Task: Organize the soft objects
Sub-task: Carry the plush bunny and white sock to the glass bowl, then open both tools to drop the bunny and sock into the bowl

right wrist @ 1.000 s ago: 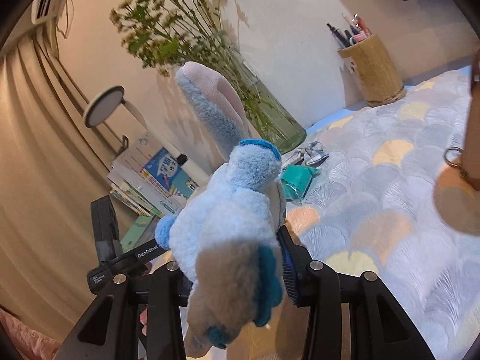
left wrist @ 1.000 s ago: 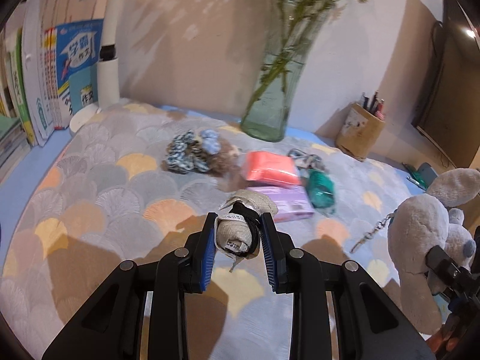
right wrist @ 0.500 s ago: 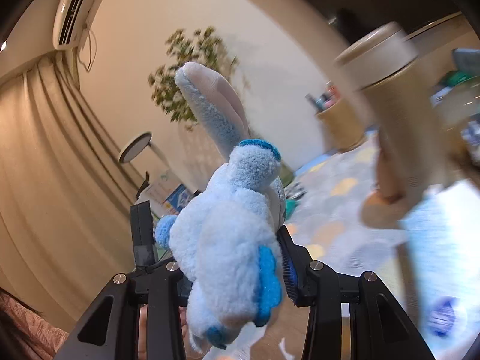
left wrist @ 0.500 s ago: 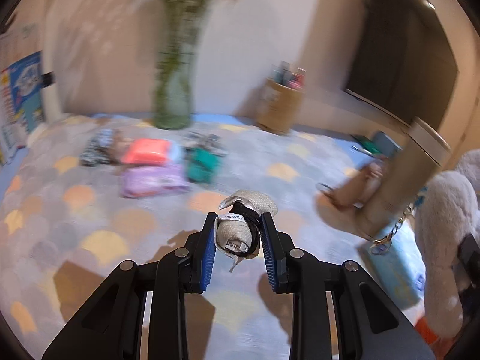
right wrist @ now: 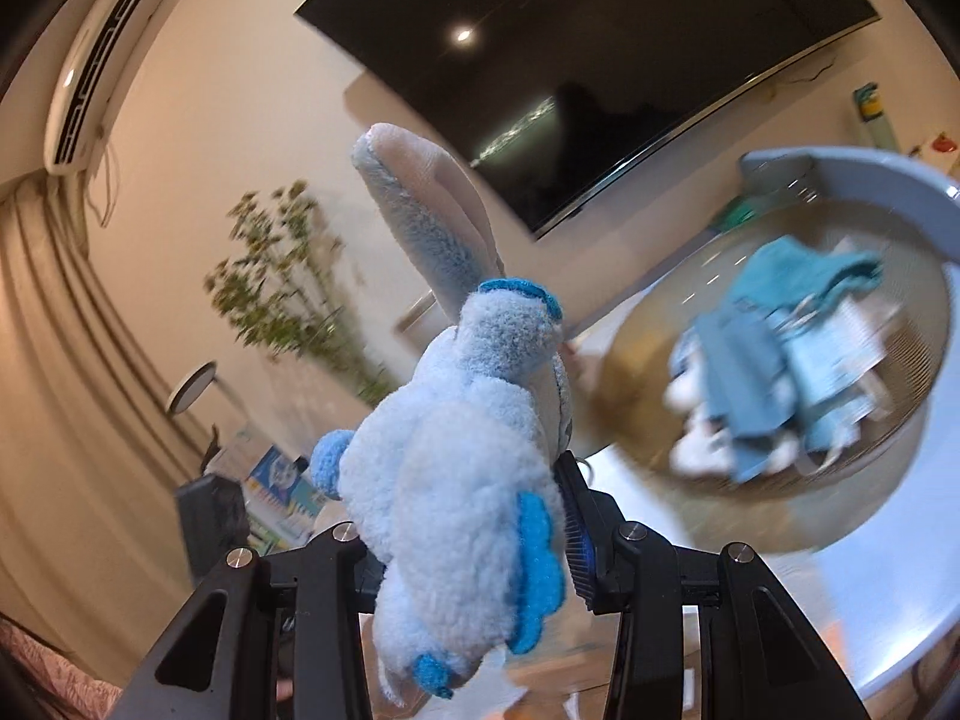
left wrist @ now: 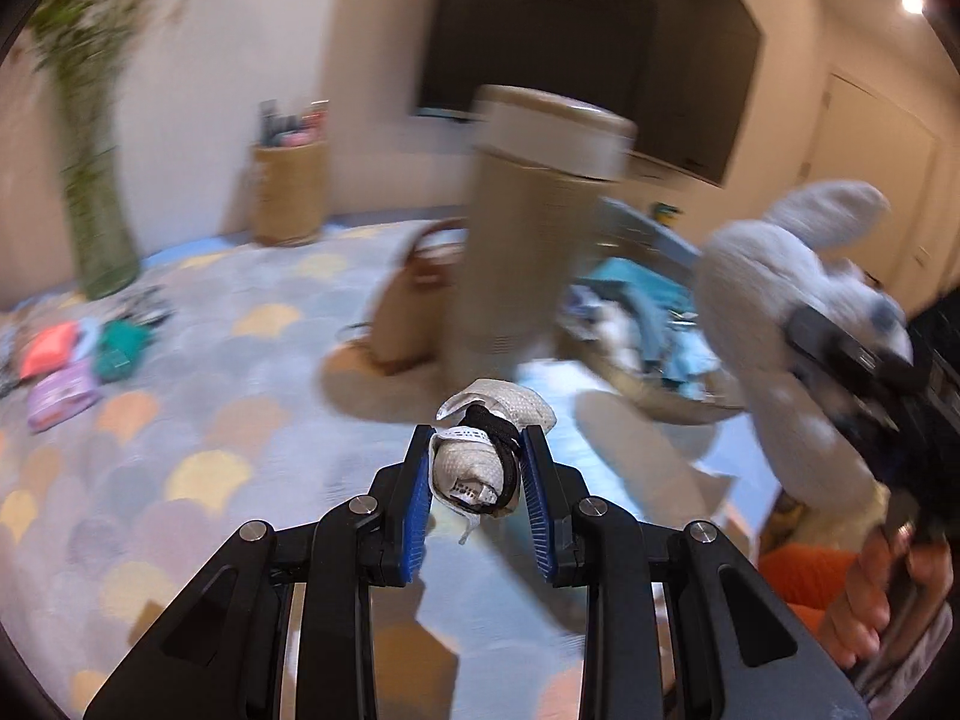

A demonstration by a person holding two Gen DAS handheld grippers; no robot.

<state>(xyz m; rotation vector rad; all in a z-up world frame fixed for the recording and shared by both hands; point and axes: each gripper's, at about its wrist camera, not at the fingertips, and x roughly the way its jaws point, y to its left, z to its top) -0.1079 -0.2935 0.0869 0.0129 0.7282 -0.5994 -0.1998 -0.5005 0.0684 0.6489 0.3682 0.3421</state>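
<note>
both views swung toward basket (right wrist: 888,192); plush rabbit (right wrist: 456,468) stays clamped.

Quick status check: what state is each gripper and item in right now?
Left gripper: shut on the rolled sock.
Rolled sock: bundled, tied with a black band, held off the table.
Right gripper: shut on the plush rabbit.
Plush rabbit: held aloft, ear up.
Basket: open, blue and white fabrics already inside.
Beige canister: upright, lid on.
</note>
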